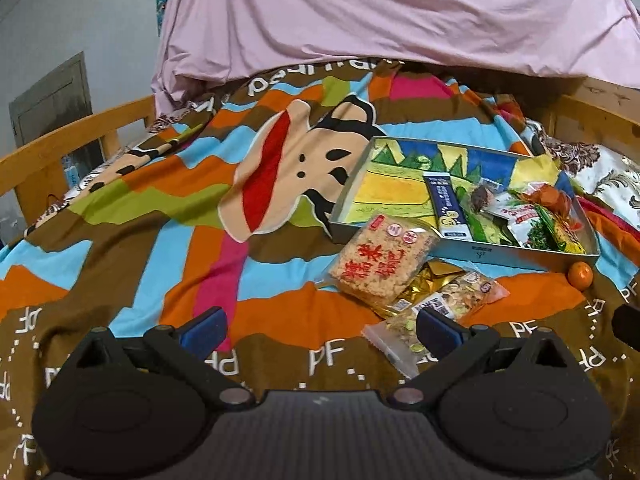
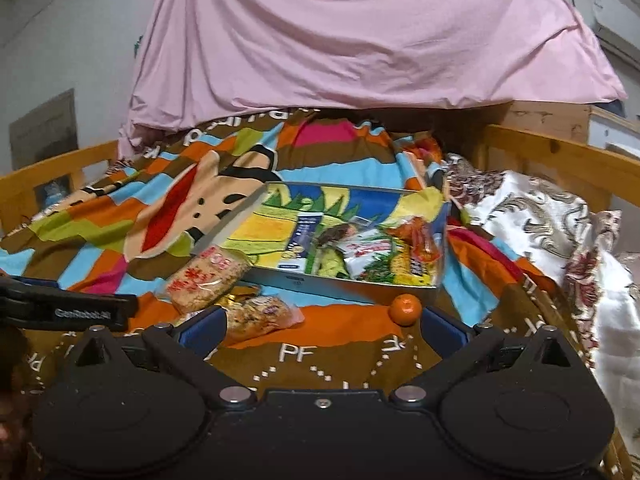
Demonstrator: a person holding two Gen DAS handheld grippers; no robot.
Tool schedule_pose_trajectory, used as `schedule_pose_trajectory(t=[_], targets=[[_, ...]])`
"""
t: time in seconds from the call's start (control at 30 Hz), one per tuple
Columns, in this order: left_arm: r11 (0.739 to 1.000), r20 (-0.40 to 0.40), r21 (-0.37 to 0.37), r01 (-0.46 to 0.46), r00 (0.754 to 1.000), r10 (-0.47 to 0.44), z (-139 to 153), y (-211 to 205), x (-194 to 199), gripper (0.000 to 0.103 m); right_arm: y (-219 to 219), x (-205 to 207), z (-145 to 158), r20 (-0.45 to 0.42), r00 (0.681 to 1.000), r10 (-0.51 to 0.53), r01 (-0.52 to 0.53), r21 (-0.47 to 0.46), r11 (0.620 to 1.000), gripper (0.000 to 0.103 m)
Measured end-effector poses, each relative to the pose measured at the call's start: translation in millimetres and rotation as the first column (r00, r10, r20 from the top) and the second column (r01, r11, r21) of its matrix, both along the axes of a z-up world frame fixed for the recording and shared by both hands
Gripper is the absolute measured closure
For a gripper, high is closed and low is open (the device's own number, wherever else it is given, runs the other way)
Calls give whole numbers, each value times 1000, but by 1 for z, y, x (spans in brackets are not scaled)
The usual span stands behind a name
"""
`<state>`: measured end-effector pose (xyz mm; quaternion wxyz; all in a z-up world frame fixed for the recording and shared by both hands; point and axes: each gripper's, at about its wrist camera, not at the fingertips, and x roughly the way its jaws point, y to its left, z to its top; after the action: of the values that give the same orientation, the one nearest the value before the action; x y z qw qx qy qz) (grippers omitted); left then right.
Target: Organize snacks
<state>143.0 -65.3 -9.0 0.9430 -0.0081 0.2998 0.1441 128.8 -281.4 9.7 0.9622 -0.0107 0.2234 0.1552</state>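
A shallow metal tray with a painted bottom lies on the bedspread and holds several snack packs at its right end, among them a blue stick pack. In front of it lie a rice-cracker pack, a gold packet, a mixed-nut bag and a small orange. My left gripper is open, its right finger over the nut bag. My right gripper is open, the orange just inside its right finger.
A colourful cartoon bedspread covers the bed. A pink sheet hangs behind. Wooden bed rails run along both sides. A floral quilt is bunched at the right. The other gripper shows at left.
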Motion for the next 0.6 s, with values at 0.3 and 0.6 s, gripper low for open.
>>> schedule_pose_trajectory(t=[0.3, 0.6], targets=[[1000, -52, 3, 6, 999, -6, -11, -4, 18, 0, -2, 19, -4, 29, 996, 83, -80, -84, 993, 0], [999, -72, 24, 35, 997, -34, -22, -10, 35, 0, -12, 53, -19, 2, 994, 110, -109, -126, 986, 0]])
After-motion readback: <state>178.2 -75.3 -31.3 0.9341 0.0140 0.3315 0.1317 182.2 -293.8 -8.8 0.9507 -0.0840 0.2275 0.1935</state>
